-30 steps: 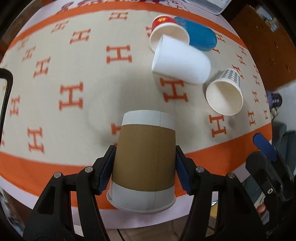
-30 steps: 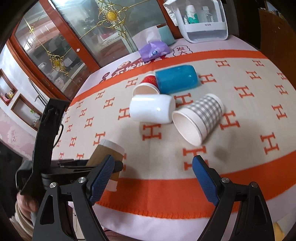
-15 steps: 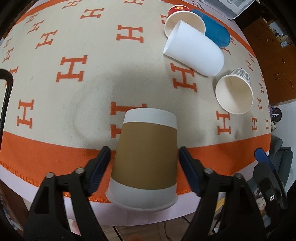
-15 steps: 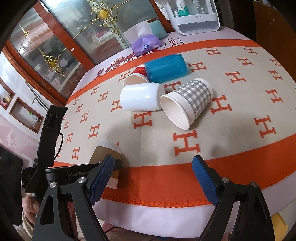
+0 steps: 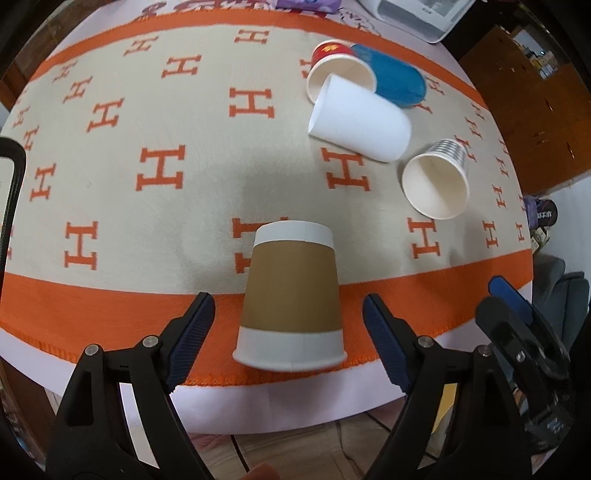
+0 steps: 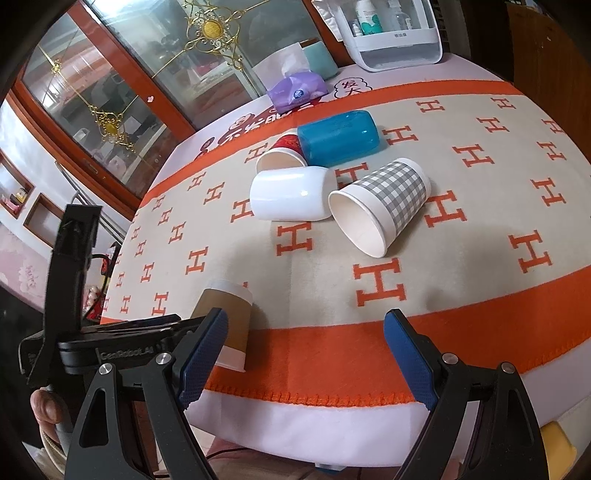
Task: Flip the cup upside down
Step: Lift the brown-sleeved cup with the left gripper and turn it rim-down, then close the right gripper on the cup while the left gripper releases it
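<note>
A brown paper cup with white bands [image 5: 291,299] stands upside down, rim down, on the orange border of the cloth near the table's front edge; it also shows in the right wrist view [image 6: 225,325]. My left gripper [image 5: 288,332] is open, its blue pads [image 5: 192,332] apart from the cup on either side. My right gripper [image 6: 306,354] is open and empty, over the front edge to the right of the cup.
Several cups lie on their sides further back: a white one [image 5: 358,118], a grey checked one [image 5: 437,181], a red one [image 5: 332,62] and a blue one [image 5: 395,81]. A white organiser [image 6: 395,33] and tissue packs [image 6: 295,88] stand at the far edge.
My left gripper has let go of the brown cup and opened wide, drawing back a little. The cup stays upside down on the cloth. The right gripper has shifted slightly.
</note>
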`<state>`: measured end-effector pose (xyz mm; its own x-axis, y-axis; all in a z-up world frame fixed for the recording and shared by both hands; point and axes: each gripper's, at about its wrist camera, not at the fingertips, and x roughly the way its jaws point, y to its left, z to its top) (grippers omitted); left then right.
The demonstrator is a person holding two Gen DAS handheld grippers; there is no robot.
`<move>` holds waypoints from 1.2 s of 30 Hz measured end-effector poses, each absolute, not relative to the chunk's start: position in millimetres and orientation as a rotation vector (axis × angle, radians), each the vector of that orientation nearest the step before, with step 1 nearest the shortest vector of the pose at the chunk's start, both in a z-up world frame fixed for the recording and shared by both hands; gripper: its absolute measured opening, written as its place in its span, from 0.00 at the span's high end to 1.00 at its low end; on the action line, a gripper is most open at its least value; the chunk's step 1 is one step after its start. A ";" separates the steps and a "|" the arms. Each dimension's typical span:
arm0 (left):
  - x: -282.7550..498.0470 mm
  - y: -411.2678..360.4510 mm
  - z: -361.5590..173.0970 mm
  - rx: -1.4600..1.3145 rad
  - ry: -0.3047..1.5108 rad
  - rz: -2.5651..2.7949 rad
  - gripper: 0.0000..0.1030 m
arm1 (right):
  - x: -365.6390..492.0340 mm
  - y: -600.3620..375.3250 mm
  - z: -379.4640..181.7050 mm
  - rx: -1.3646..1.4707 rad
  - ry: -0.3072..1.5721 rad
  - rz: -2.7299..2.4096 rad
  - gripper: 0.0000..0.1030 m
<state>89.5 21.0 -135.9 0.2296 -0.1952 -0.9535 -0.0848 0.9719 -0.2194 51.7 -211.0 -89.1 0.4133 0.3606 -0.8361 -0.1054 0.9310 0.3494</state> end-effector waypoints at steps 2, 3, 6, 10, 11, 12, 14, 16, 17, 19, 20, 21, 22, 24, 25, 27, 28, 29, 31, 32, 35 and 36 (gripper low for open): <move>82.9 20.6 -129.0 -0.226 1.324 -0.088 0.22 | 50.2 -209.2 -87.1 0.258 1.109 0.302 0.15; 80.2 19.9 -126.3 -0.218 1.317 -0.092 0.22 | 49.2 -208.4 -86.0 0.258 1.109 0.305 0.15; 70.2 21.2 -115.4 -0.187 1.287 -0.096 0.22 | 46.3 -205.1 -83.1 0.253 1.108 0.315 0.15; 58.5 27.2 -105.1 -0.160 1.234 -0.082 0.22 | 43.7 -200.4 -80.3 0.251 1.111 0.332 0.15; 56.1 30.2 -102.2 -0.154 1.221 -0.076 0.22 | 43.3 -198.6 -79.6 0.250 1.112 0.336 0.15; 52.7 33.5 -98.3 -0.147 1.201 -0.064 0.22 | 42.8 -197.2 -79.3 0.249 1.113 0.339 0.15; 47.4 39.2 -92.7 -0.142 1.168 -0.044 0.22 | 42.7 -193.4 -78.9 0.247 1.118 0.349 0.15; 44.2 45.8 -89.0 -0.143 1.139 -0.033 0.22 | 43.2 -189.6 -79.4 0.249 1.128 0.362 0.15; 43.6 48.8 -88.3 -0.146 1.133 -0.031 0.22 | 43.9 -187.2 -80.0 0.251 1.134 0.370 0.15; 42.8 57.6 -87.8 -0.174 1.127 -0.033 0.22 | 45.6 -183.1 -81.7 0.251 1.144 0.382 0.15; 43.0 61.8 -89.2 -0.191 1.128 -0.034 0.22 | 46.6 -180.2 -82.5 0.251 1.149 0.387 0.15; 43.4 68.1 -91.0 -0.211 1.131 -0.031 0.22 | 47.8 -177.5 -83.7 0.250 1.154 0.393 0.15; 43.8 73.0 -93.5 -0.224 1.134 -0.028 0.23 | 49.4 -174.2 -84.9 0.251 1.161 0.400 0.15; 44.6 78.4 -99.0 -0.239 1.139 -0.028 0.26 | 52.7 -168.8 -87.8 0.255 1.175 0.411 0.15; 44.9 82.2 -101.8 -0.246 1.142 -0.028 0.29 | 54.6 -166.3 -89.6 0.256 1.182 0.416 0.15; 44.9 87.0 -107.3 -0.254 1.144 -0.024 0.32 | 59.2 -161.8 -94.2 0.263 1.199 0.427 0.15; 44.4 89.9 -110.1 -0.259 1.142 -0.021 0.33 | 62.2 -159.3 -97.1 0.267 1.210 0.432 0.15; 44.4 91.8 -112.7 -0.260 1.141 -0.017 0.34 | 65.3 -156.6 -100.4 0.273 1.221 0.437 0.15; 44.0 95.8 -118.7 -0.259 1.139 -0.012 0.38 | 72.4 -152.2 -107.9 0.286 1.247 0.446 0.15; 44.3 96.6 -120.9 -0.258 1.140 -0.012 0.40 | 76.2 -149.2 -112.2 0.296 1.263 0.451 0.15; 44.5 98.6 -128.9 -0.249 1.142 -0.012 0.45 | 85.3 -141.1 -123.4 0.312 1.300 0.467 0.15; 44.8 99.4 -132.0 -0.243 1.143 -0.011 0.45 | 88.0 -138.4 -127.7 0.317 1.311 0.473 0.15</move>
